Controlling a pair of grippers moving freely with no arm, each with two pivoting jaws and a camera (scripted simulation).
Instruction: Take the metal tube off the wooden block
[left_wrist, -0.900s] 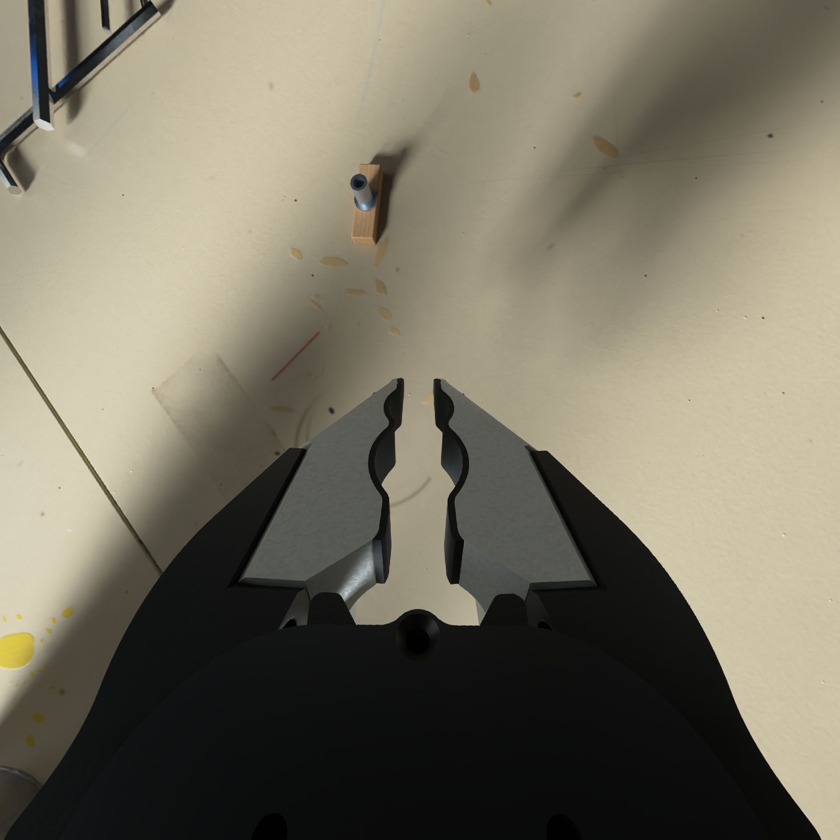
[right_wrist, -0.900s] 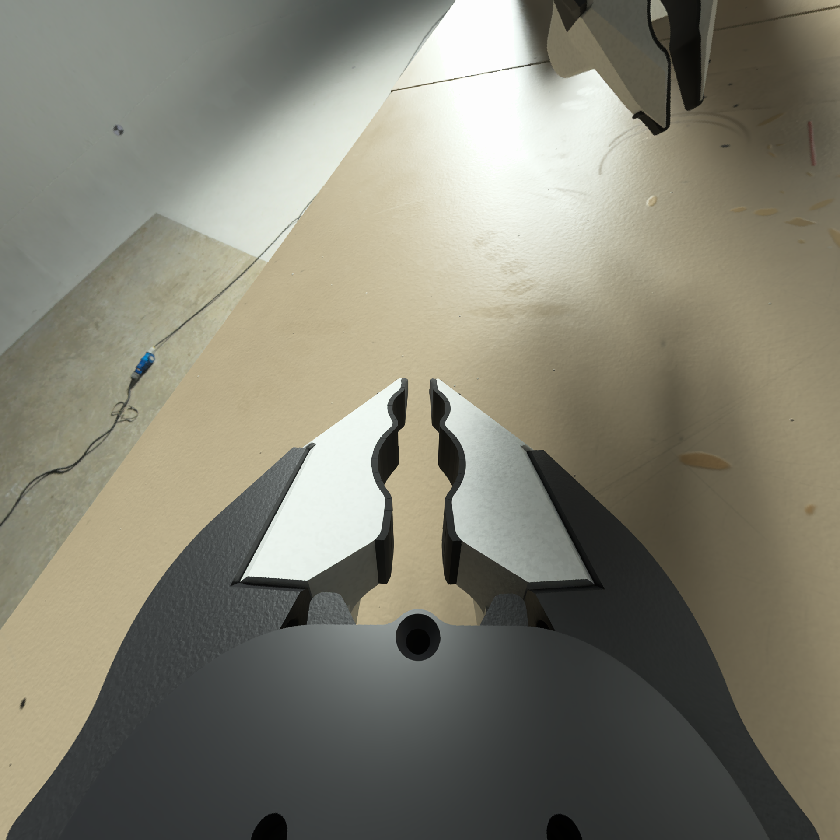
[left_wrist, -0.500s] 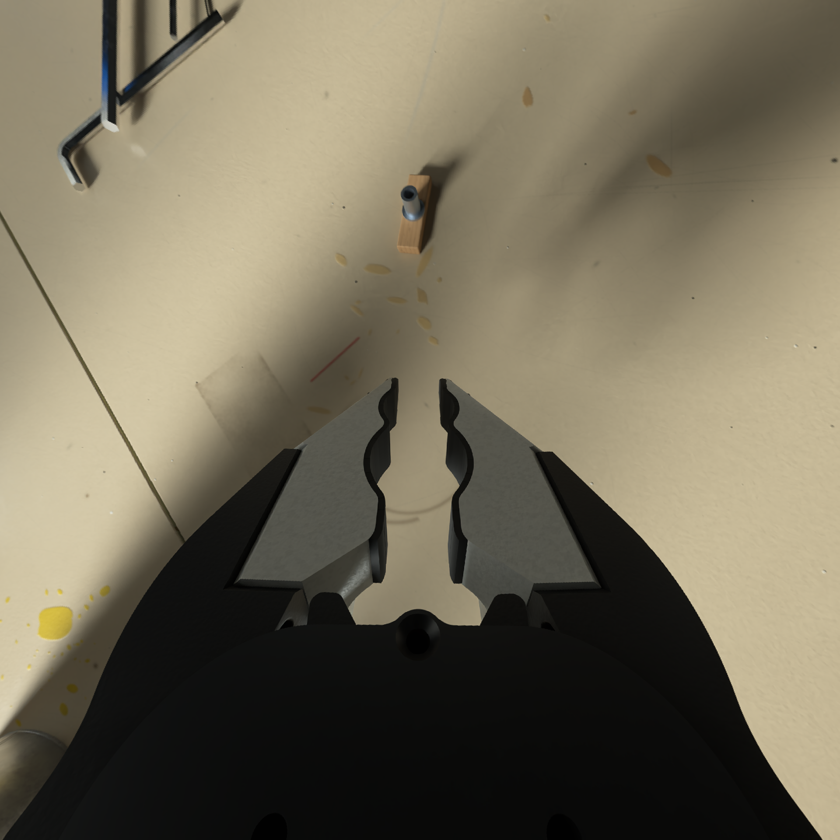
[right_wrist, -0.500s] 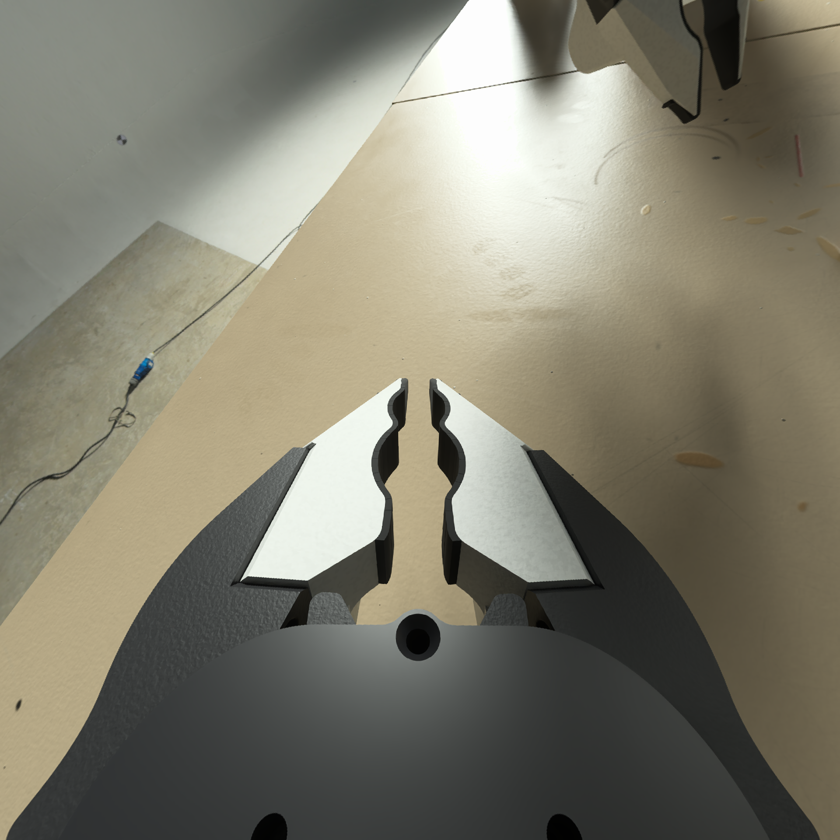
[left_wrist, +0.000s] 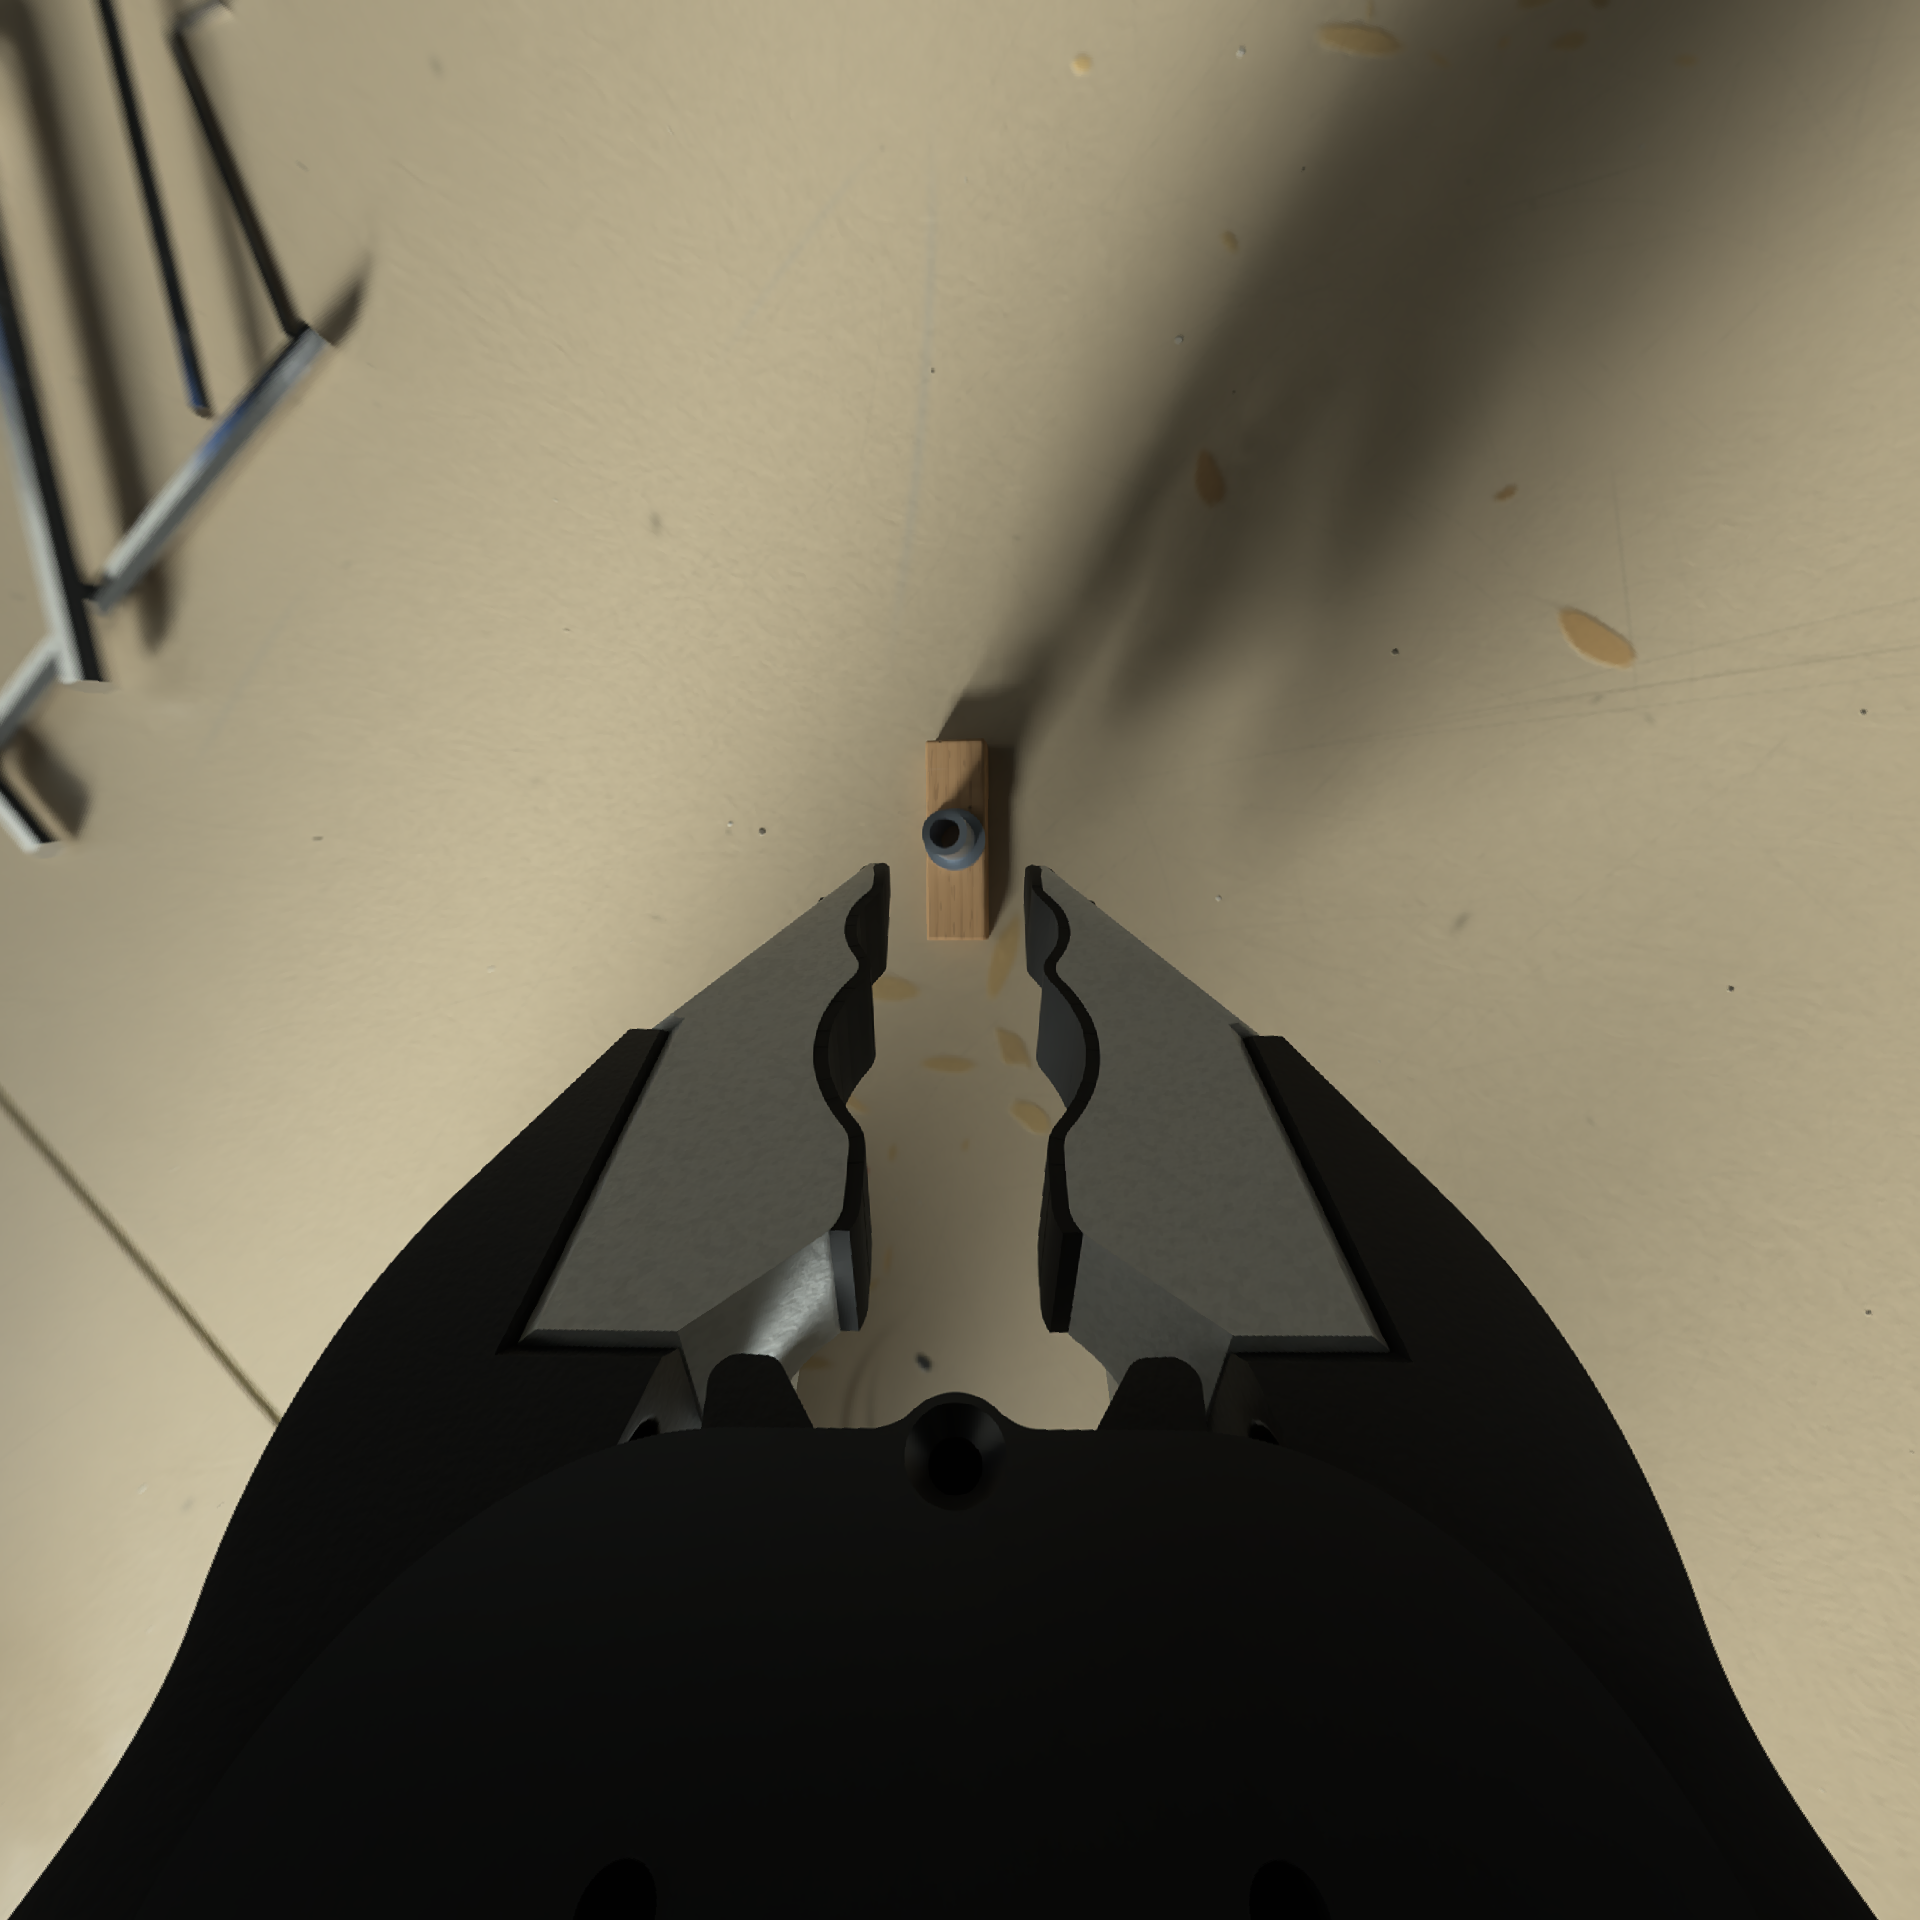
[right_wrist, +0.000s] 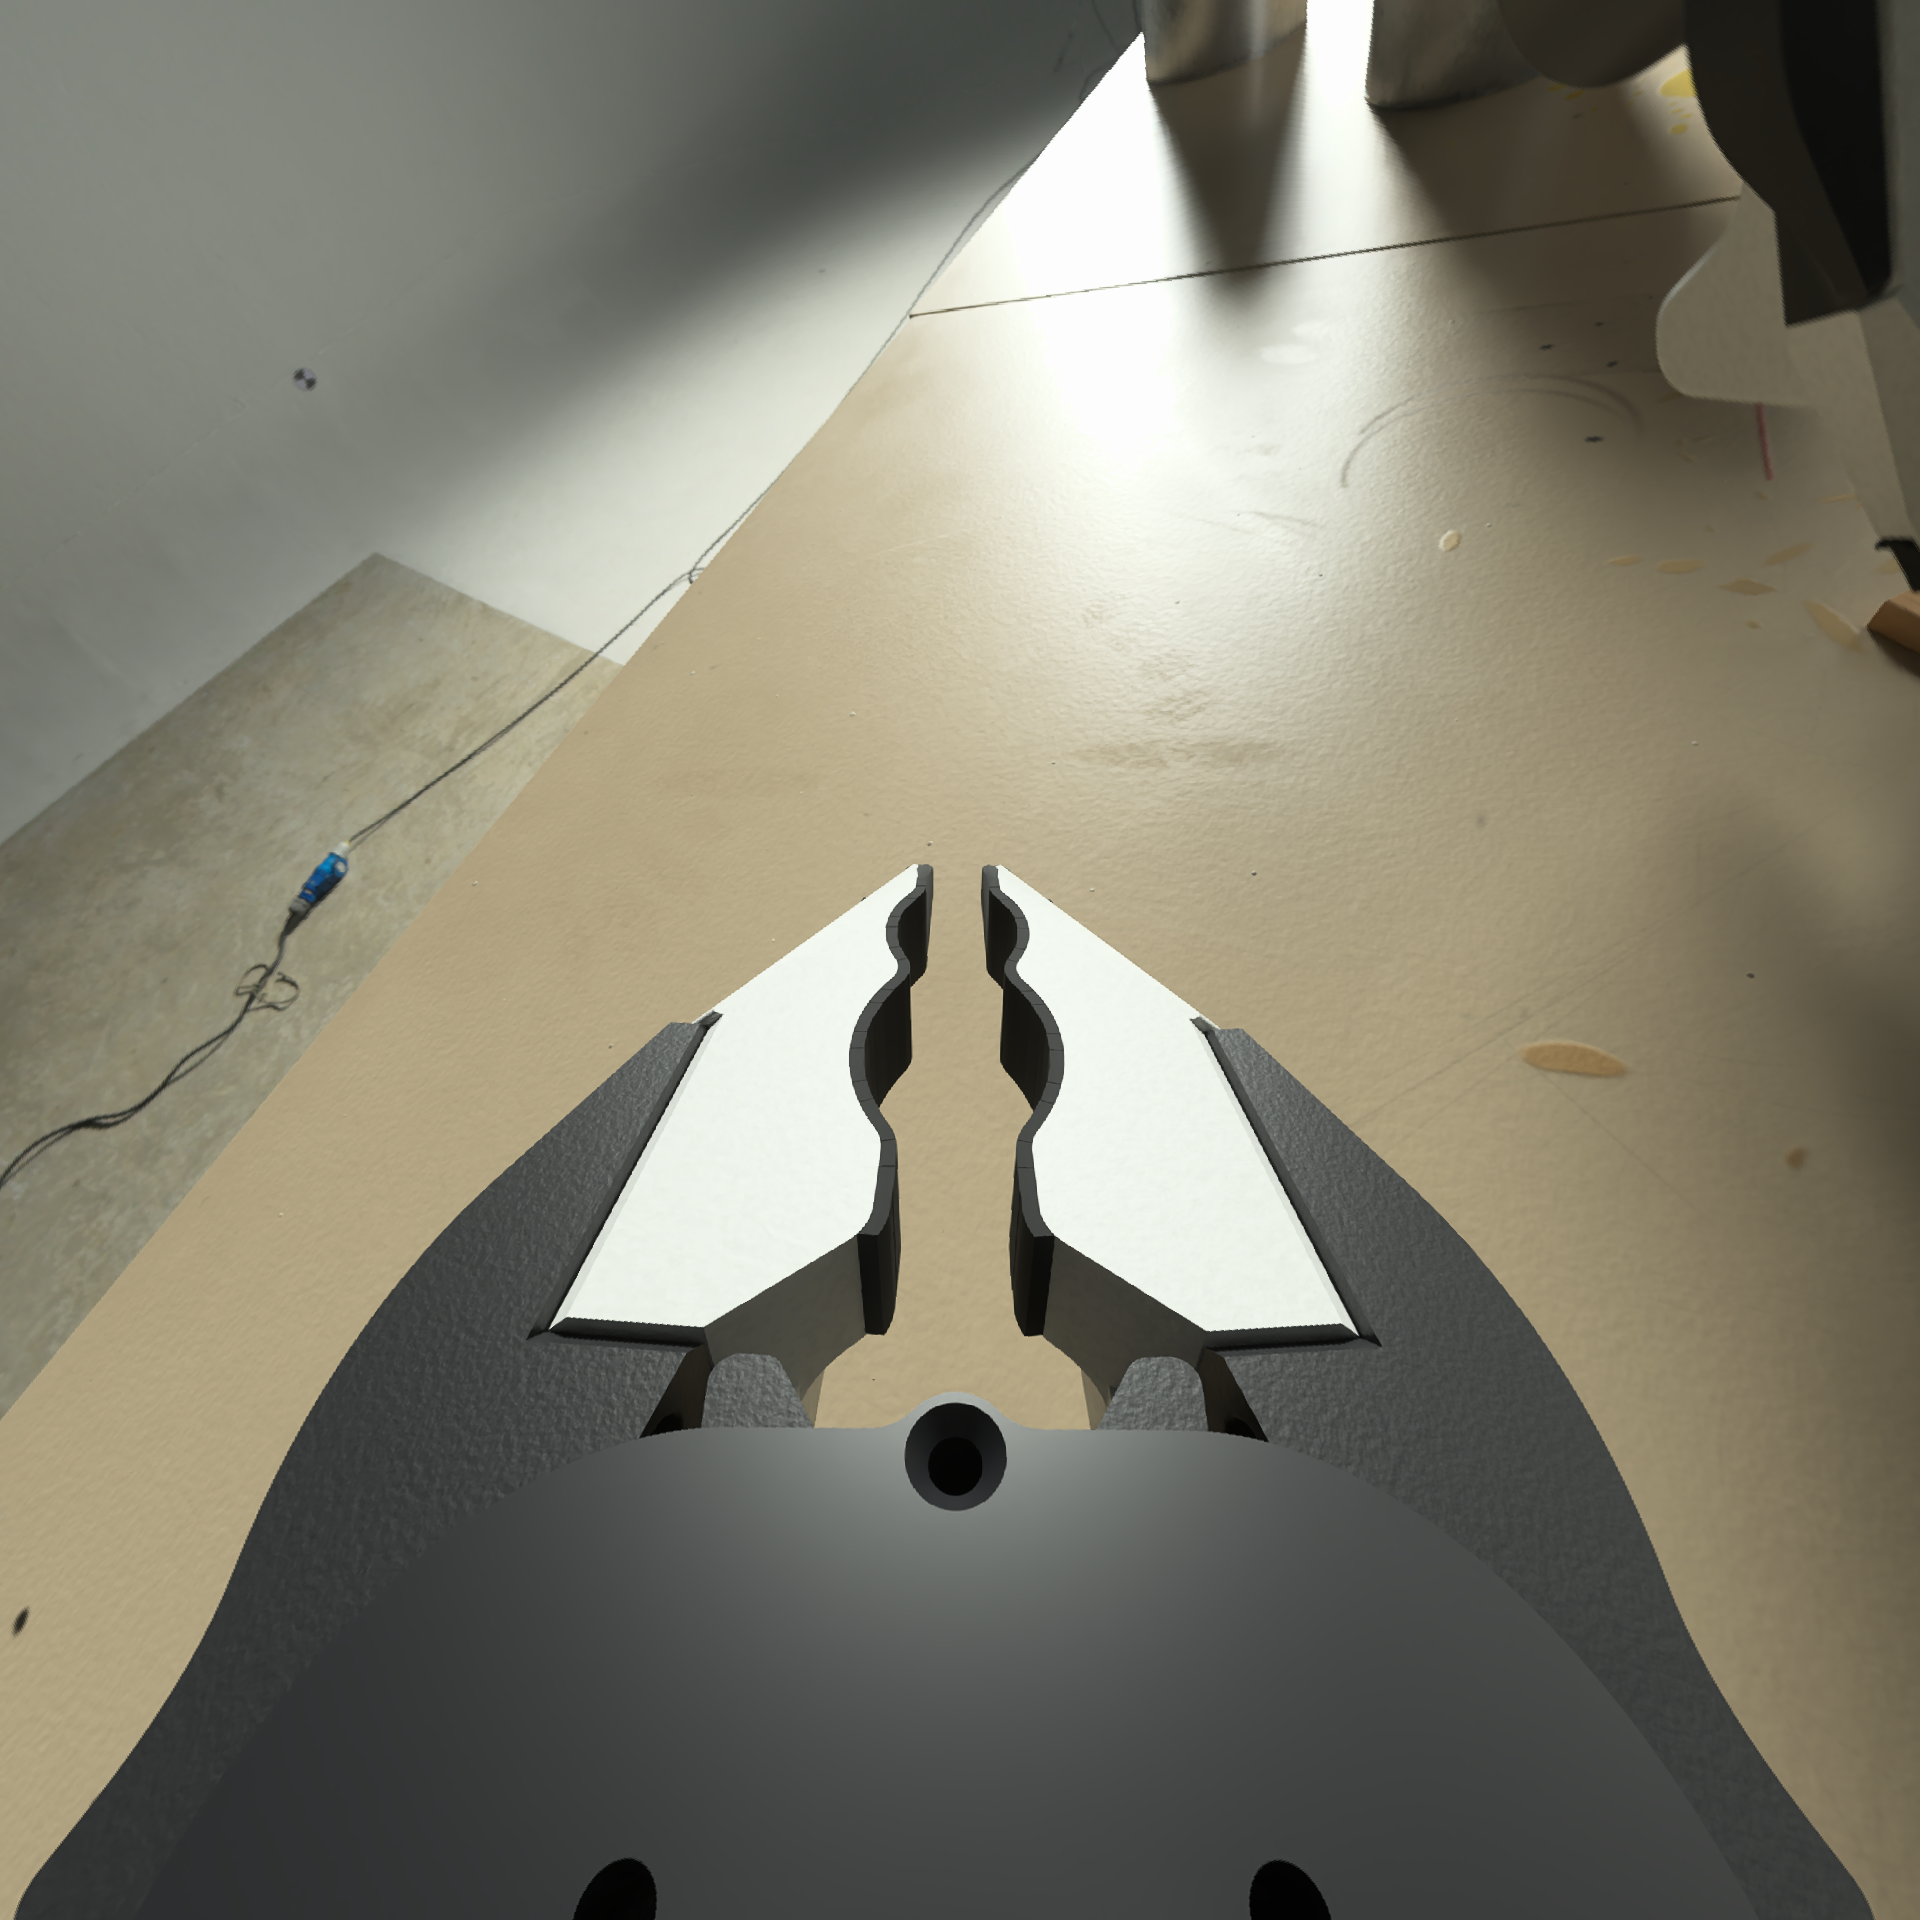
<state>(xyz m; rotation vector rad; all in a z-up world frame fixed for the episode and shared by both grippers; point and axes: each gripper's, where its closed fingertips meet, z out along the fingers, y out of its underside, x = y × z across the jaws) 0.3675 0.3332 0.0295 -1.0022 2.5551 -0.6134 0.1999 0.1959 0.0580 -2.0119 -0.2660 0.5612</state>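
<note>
In the left wrist view a small wooden block lies on the beige table. A short blue-grey metal tube stands upright in it, and I look into its open end. My left gripper is open and empty, above the block. The block shows in the gap just beyond the fingertips. My right gripper is empty, with only a narrow slit between its tips, over bare table. In the right wrist view a corner of the block shows at the right edge, with the left gripper's body above it.
Several dark metal hex keys lie at the far left. Pale wood chips are scattered around the block. The table edge runs to the left of my right gripper. Below it are floor and a cable with a blue plug. Two grey cylinders stand far off.
My left gripper has moved forward to the block and its jaws have opened wider. The block now sits at its fingertips. My right gripper's jaws have not changed and its view has shifted slightly.
</note>
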